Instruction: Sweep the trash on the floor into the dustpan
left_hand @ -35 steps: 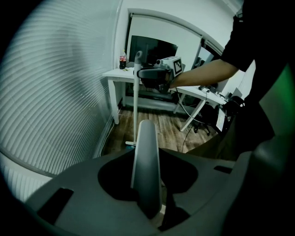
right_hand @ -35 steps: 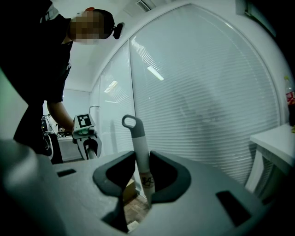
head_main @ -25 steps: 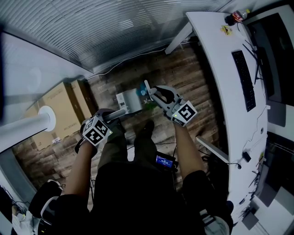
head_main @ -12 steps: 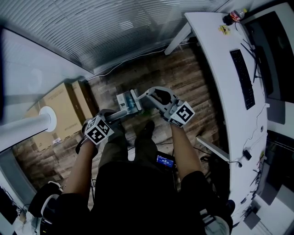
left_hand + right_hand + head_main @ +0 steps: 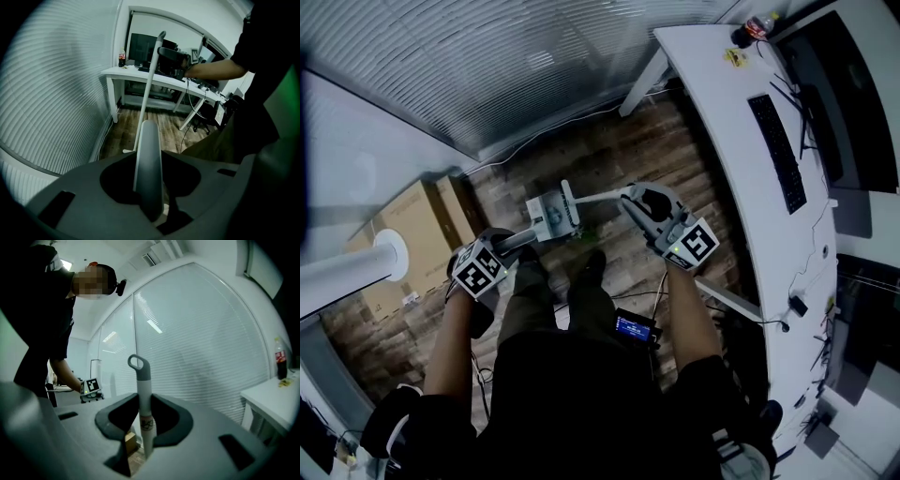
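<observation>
Left tongs [image 5: 514, 244] are clamping the dustpan [image 5: 551, 214] handle, the pan hanging out over the wood floor [image 5: 675, 141] just ahead of the shoes [image 5: 589, 264], with boxes [image 5: 412, 220] flanking left and the tabletop [image 5: 722, 103] right, while the right tongs [image 5: 630, 199], gripping the broom [image 5: 595, 195], are sitting further right than a second ago.

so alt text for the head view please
Seen from above, a person holds a dustpan by its handle in the left gripper and a broom pole in the right gripper, over a wooden floor beside a white desk.
</observation>
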The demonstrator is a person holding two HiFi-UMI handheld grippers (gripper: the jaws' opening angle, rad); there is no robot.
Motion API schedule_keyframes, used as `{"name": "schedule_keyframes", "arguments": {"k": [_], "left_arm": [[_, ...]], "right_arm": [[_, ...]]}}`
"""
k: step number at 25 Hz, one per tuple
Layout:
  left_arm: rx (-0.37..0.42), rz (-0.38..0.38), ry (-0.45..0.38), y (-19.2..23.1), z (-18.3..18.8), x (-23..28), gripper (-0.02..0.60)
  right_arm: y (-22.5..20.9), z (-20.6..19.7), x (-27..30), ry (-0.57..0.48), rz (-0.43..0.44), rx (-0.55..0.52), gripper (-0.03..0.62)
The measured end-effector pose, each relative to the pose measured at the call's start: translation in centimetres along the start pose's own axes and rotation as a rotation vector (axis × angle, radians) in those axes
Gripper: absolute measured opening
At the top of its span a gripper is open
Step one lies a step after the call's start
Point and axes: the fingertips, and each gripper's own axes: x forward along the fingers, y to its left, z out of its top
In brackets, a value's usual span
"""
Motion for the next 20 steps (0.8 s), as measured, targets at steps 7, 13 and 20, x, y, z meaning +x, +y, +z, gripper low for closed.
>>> {"name": "schedule_keyframes", "arguments": {"k": [7,13,20], "left_arm": [[0.122,-0.042,0.024,-1.1,-0.1,-1.1,0.103],[0.175,-0.088,0.047,-1.7,-1.5,-2.1,0.103],[0.193,-0.124,0.022,-1.5,-2.7,-2.0,0.103]], "right_arm": [[0.9,0.1,-5.9,0.087,-0.085,-0.066,0.092],[2.2,-3.7,-10.3,0.194,-0.226,-0.059,0.094],[3.6,-9.3,-10.9,0.22,-0.406,0.019,0.095]]}}
